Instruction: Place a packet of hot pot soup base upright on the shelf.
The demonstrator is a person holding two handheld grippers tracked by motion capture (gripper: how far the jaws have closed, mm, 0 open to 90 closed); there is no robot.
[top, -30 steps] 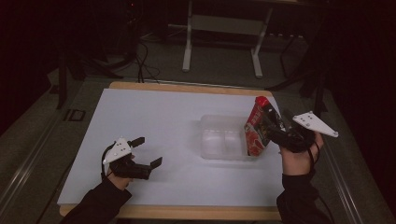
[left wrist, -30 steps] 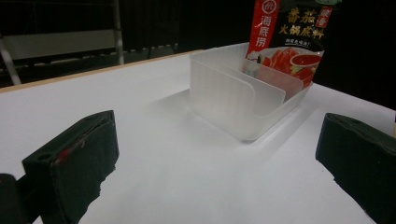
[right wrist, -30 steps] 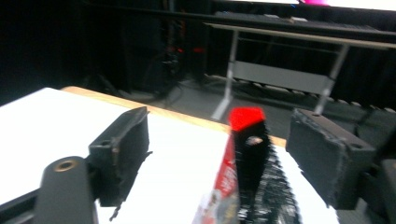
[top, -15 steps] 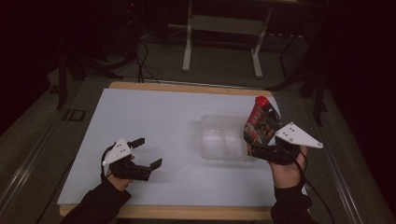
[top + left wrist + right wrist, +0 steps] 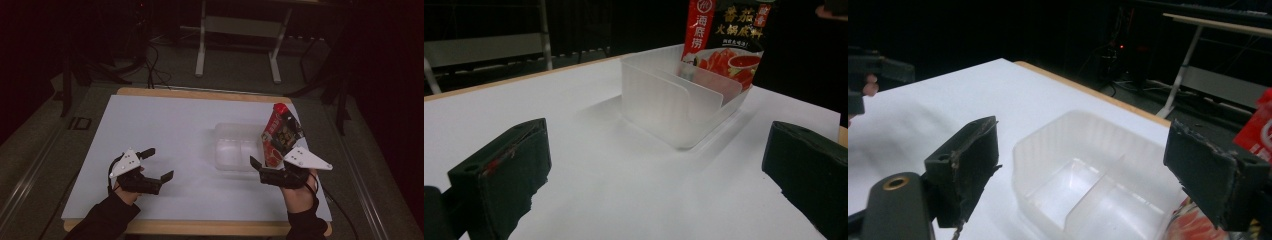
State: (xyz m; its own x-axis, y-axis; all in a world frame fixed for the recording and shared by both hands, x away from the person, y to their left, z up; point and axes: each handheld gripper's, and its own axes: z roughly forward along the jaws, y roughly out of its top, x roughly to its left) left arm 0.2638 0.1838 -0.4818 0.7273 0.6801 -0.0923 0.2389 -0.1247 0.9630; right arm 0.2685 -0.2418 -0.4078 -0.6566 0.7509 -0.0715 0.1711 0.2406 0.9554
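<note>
A clear plastic container (image 5: 235, 150) with a divider sits on the white tabletop (image 5: 165, 125), right of centre. A red sauce pouch (image 5: 279, 134) stands tilted in the container's right end. My right gripper (image 5: 274, 163) hovers just on the near side of that end, open, with nothing between its jaws. In the right gripper view (image 5: 1083, 150) the container (image 5: 1088, 170) lies between the spread jaws and the pouch (image 5: 1260, 130) peeks in at the right edge. My left gripper (image 5: 160, 163) rests open at the near left. The left gripper view (image 5: 659, 165) faces the container (image 5: 674, 100) and the pouch (image 5: 724, 45).
The table's wooden right edge (image 5: 310, 150) runs close beside the container. Beyond the far edge stand a white metal frame (image 5: 240, 30) and floor cables (image 5: 150, 65). Bare white surface spreads between the two grippers.
My right gripper has let go of the pouch and drawn back toward the near edge with its jaws spread. The pouch stays standing in the container. The left gripper has not moved.
</note>
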